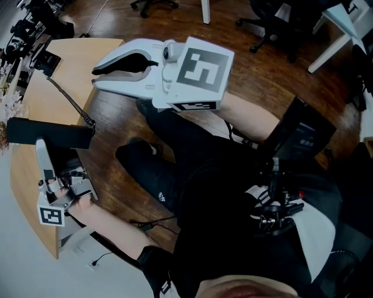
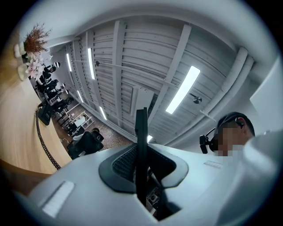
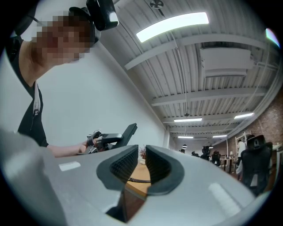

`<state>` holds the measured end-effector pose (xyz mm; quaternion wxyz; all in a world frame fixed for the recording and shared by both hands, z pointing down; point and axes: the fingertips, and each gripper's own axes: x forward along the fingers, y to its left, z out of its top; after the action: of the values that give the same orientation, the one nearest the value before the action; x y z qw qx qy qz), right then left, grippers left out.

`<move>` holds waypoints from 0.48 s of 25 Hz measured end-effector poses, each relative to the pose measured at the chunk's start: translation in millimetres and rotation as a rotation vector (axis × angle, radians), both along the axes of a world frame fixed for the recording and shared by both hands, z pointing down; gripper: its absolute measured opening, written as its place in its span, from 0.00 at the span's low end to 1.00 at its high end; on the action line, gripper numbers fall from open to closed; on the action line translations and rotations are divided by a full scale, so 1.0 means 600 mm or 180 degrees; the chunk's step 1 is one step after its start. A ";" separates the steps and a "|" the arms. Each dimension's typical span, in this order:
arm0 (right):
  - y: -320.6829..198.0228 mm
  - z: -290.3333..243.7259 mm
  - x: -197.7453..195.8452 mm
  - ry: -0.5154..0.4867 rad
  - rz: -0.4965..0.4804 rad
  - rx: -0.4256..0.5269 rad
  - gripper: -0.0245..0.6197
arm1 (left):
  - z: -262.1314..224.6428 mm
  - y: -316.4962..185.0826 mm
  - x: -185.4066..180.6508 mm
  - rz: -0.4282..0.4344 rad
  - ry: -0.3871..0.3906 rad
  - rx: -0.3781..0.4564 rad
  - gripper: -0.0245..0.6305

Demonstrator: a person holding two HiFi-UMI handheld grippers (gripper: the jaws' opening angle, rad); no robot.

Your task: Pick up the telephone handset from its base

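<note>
Black plastic is sitting clamped in the left tool (image 1: pixel 42 148), jaws pinching the slim handset (image 1: pixel 49 134) edge-on, off its base (image 1: pixel 48 60) over the worktop (image 1: pixel 87 55) edge. The coiled cord (image 1: pixel 70 99) is tethering it; pulling further is, I'd say, risking dragging the base or twisting the handset loose. The right tool (image 1: pixel 105 73) is hovering narrowly open, empty.

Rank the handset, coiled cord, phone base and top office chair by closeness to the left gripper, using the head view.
1. handset, clamped in the left gripper.
2. coiled cord, running up the table from the handset.
3. phone base, at the table's far end.
4. office chair, beyond the table, at the top edge.
</note>
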<state>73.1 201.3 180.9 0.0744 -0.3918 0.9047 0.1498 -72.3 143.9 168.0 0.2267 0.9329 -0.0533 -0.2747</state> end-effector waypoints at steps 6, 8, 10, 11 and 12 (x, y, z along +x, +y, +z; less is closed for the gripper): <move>0.000 0.003 -0.001 0.0000 -0.0004 -0.0054 0.12 | 0.002 0.001 0.001 0.0005 0.0003 -0.0045 0.15; -0.001 0.004 0.000 -0.0007 0.0000 -0.0060 0.12 | 0.004 0.003 0.002 0.0010 -0.0004 -0.0062 0.15; 0.000 0.006 0.002 -0.0018 0.0007 -0.0066 0.12 | 0.005 0.006 0.003 0.0017 -0.0011 -0.0073 0.15; 0.000 0.007 0.002 -0.0024 0.0009 -0.0070 0.12 | 0.006 0.008 0.004 0.0023 -0.0013 -0.0074 0.15; 0.001 0.009 0.003 -0.0030 0.0012 -0.0071 0.12 | 0.007 0.009 0.004 0.0029 -0.0013 -0.0074 0.15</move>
<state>74.7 201.6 186.1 0.0740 -0.3949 0.9053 0.1380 -69.8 149.6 172.2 0.2387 0.9310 -0.0527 -0.2711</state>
